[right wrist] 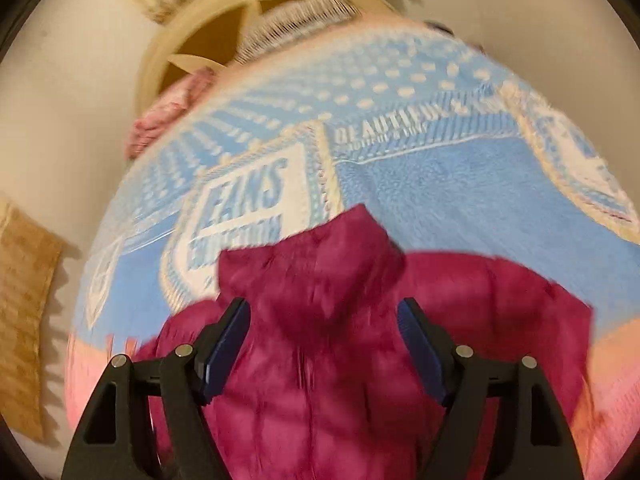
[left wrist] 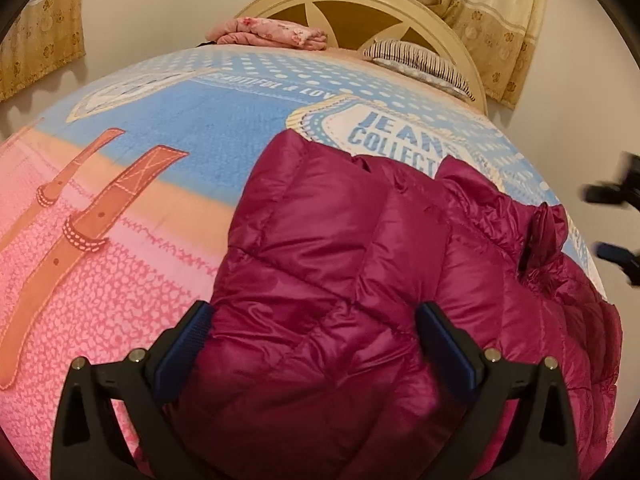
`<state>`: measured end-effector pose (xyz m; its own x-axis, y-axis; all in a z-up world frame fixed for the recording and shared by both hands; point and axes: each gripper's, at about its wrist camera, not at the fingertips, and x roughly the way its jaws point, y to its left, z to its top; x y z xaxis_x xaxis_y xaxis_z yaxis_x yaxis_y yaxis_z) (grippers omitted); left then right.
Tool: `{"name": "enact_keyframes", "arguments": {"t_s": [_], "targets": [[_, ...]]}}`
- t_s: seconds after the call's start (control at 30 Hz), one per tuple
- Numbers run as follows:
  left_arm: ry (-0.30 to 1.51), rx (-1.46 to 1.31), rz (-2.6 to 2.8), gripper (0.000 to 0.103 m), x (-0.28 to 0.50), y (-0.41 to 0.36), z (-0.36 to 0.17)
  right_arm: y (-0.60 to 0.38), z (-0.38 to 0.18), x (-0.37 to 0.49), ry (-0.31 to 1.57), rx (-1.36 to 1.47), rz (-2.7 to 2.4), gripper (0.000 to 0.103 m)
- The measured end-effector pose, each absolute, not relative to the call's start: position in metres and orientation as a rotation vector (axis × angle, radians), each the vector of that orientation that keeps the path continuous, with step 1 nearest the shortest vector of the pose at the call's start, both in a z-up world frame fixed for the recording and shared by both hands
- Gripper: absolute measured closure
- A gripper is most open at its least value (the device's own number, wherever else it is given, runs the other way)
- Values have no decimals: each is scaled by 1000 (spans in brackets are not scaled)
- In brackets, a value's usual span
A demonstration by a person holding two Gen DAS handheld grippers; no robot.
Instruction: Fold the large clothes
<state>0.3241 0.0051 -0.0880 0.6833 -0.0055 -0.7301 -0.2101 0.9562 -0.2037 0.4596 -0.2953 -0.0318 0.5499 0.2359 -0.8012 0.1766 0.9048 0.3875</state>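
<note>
A magenta quilted puffer jacket (left wrist: 360,264) lies bunched on a bed covered by a blue and pink printed blanket (left wrist: 168,128). My left gripper (left wrist: 316,316) is open above the jacket's near left part, its blue pads wide apart with nothing between them. In the right wrist view, which is motion-blurred, the jacket (right wrist: 344,320) fills the lower middle, and my right gripper (right wrist: 324,312) is open over it with nothing held. The right gripper also shows in the left wrist view (left wrist: 616,220) at the far right edge, beyond the jacket.
A cream headboard (left wrist: 360,4) stands at the far end of the bed. A folded pink floral cloth (left wrist: 272,34) and a striped pillow (left wrist: 420,60) lie by it. Yellow curtains (left wrist: 496,12) hang on the walls. The blanket (right wrist: 440,184) spreads beyond the jacket.
</note>
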Motion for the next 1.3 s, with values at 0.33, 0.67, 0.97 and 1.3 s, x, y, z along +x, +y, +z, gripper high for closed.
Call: {"name": "enact_keyframes", "arguments": {"t_s": [0.33, 0.67, 0.97, 1.3], "targets": [[820, -311, 110, 0, 324, 9, -90, -281, -75, 520, 1187, 419, -108, 30], [819, -328, 99, 0, 324, 12, -90, -293, -53, 465, 1215, 292, -113, 86], [816, -333, 97, 0, 323, 12, -90, -323, -101, 409, 1196, 369, -177, 89], [788, -374, 44, 0, 315, 20, -79, -284, -118, 371, 880, 129, -271, 90]]}}
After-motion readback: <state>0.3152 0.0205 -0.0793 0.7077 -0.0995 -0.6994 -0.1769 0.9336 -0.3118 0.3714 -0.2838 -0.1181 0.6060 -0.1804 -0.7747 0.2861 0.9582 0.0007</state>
